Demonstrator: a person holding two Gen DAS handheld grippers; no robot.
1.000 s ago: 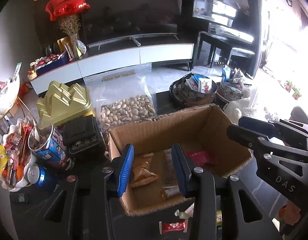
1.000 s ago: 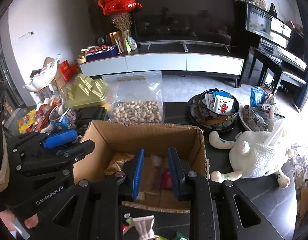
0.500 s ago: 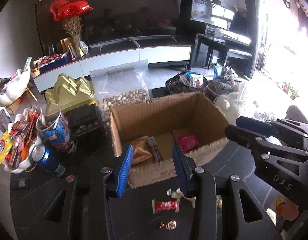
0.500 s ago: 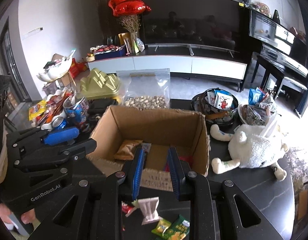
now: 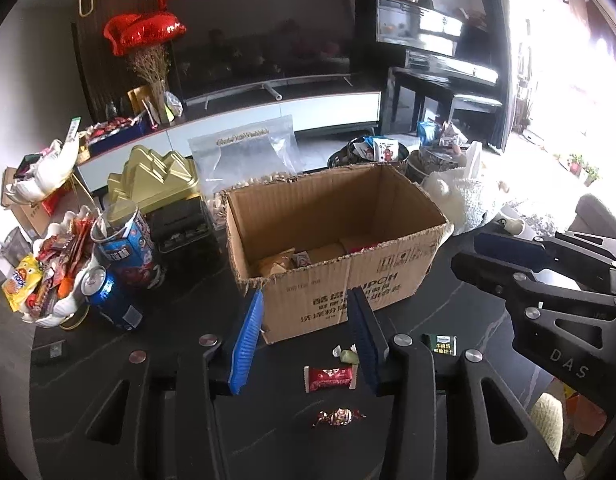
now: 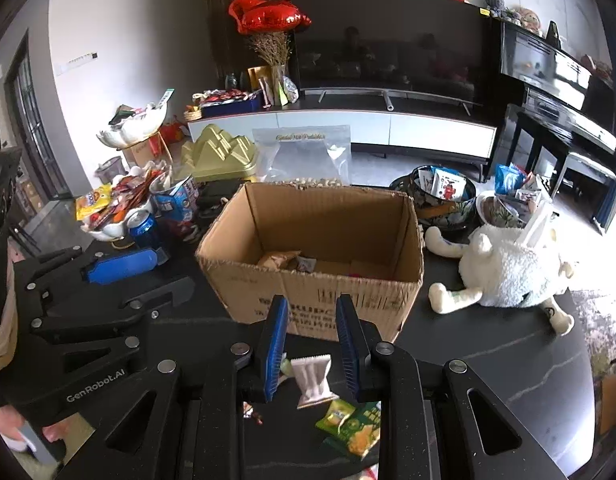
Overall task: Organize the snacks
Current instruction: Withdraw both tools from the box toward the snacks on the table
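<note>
Dark television [image 6: 387,56] on a white low cabinet [image 6: 347,126], black piano [image 6: 555,92] beside it

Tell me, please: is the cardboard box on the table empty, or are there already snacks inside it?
Not empty. The cardboard box is open at the top, and a few wrapped snacks lie on its bottom; most of the floor is bare.

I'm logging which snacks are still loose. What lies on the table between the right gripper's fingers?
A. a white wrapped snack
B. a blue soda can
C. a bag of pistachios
A: the white wrapped snack lies on the dark table between the open right gripper fingers.
</note>
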